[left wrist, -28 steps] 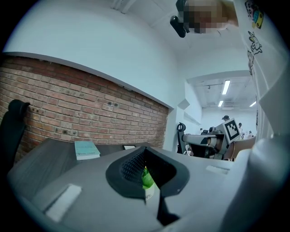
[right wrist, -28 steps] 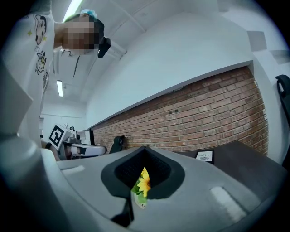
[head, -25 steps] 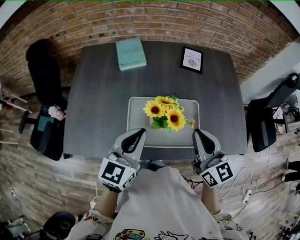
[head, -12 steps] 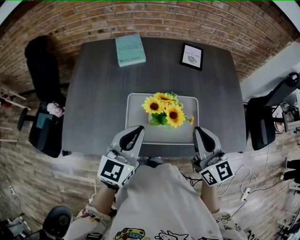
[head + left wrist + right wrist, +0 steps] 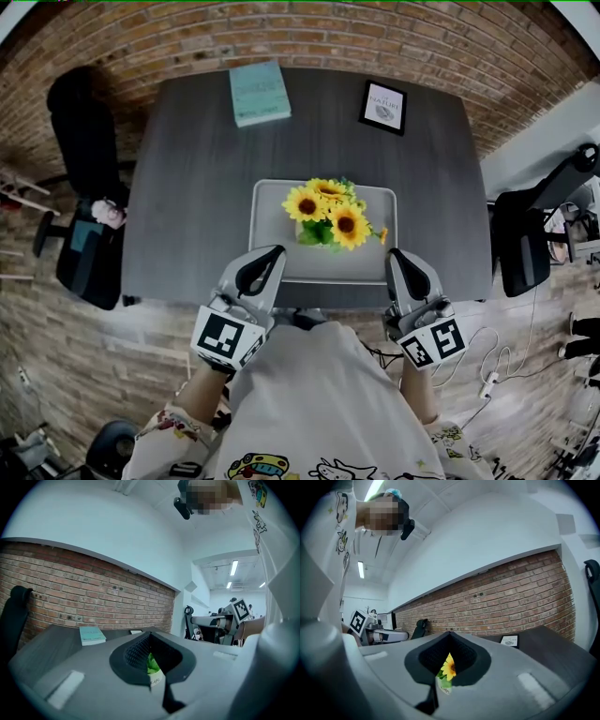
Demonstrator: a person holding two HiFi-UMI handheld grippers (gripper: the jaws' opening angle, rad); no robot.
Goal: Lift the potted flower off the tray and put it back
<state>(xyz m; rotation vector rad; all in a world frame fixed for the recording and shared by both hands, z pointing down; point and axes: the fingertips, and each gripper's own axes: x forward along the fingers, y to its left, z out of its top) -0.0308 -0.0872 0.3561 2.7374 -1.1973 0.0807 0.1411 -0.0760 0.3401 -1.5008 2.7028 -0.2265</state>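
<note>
The potted sunflowers (image 5: 326,214) stand in a white pot on the pale grey tray (image 5: 270,208) at the near middle of the dark table. My left gripper (image 5: 274,255) hangs at the table's near edge, just off the tray's near left corner, its jaws shut and empty. My right gripper (image 5: 395,257) sits by the tray's near right corner, also shut with nothing in it. Through the left gripper's closed jaws a sliver of green leaves and white pot (image 5: 153,670) shows. Past the right gripper's jaws one yellow bloom (image 5: 448,667) peeks above the pot.
A teal book (image 5: 259,93) lies at the table's far left, and a framed picture (image 5: 383,106) at the far right. Black office chairs stand at the left (image 5: 86,183) and right (image 5: 525,234). A brick wall runs behind the table.
None of the objects moved; only the head camera shifted a little, so the table and grippers sit slightly differently in the picture.
</note>
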